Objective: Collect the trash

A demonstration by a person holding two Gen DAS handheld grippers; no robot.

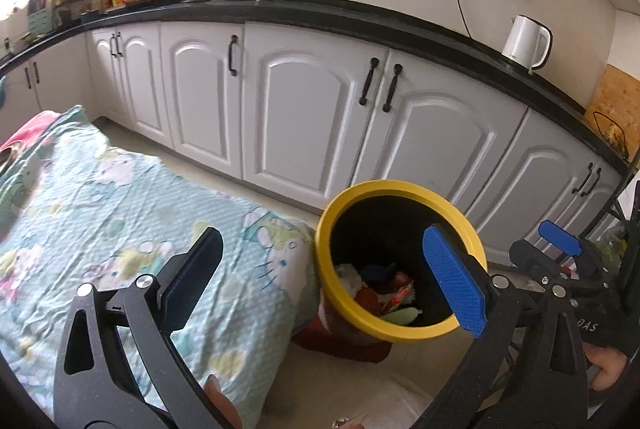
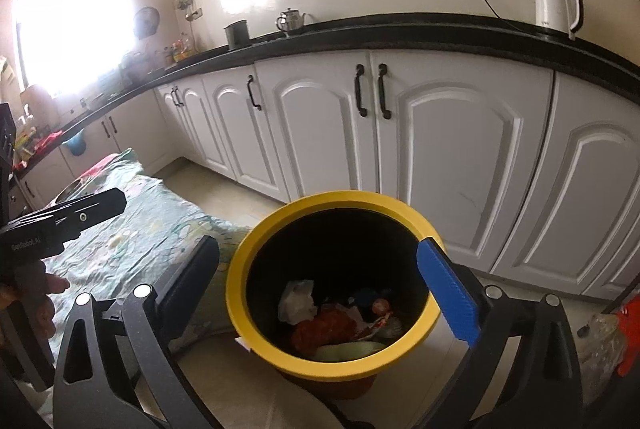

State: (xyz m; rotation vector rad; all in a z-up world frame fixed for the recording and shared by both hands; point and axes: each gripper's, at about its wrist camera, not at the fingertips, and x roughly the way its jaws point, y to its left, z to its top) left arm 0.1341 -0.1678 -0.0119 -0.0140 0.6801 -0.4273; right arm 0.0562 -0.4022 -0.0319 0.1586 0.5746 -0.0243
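While both of our hand-held grippers hang above the bin, nothing sits between either pair of fingers. Our left gripper (image 1: 320,277) has its jaws spread wide and empty, one finger over the patterned cloth (image 1: 100,213), the blue-padded one over the bin's yellow rim. Our right gripper (image 2: 320,293) is just as wide and just as empty, straddling the bin's mouth.

We judge the trash bin (image 2: 256,257) stands on the floor, touching the near corner of the cloth-covered surface, so that scraps can be dropped straight in. Inside it lies the trash (image 2: 332,321): crumpled white paper, something red, a pale green piece, a dark blue scrap. The spread jaws above the bin suggest to us a drop already made, though we cannot confirm that.

Behind, white cabinets (image 2: 440,157) run under a black worktop; a white kettle (image 2: 556,1) stands near its right end.

Much is unclear. Window glare washes out the worktop's left end. Each gripper's frame hides the floor nearest us. We cannot tell what the red object under the bin is, nor whether more trash remains on the cloth, whose far end is cut off.
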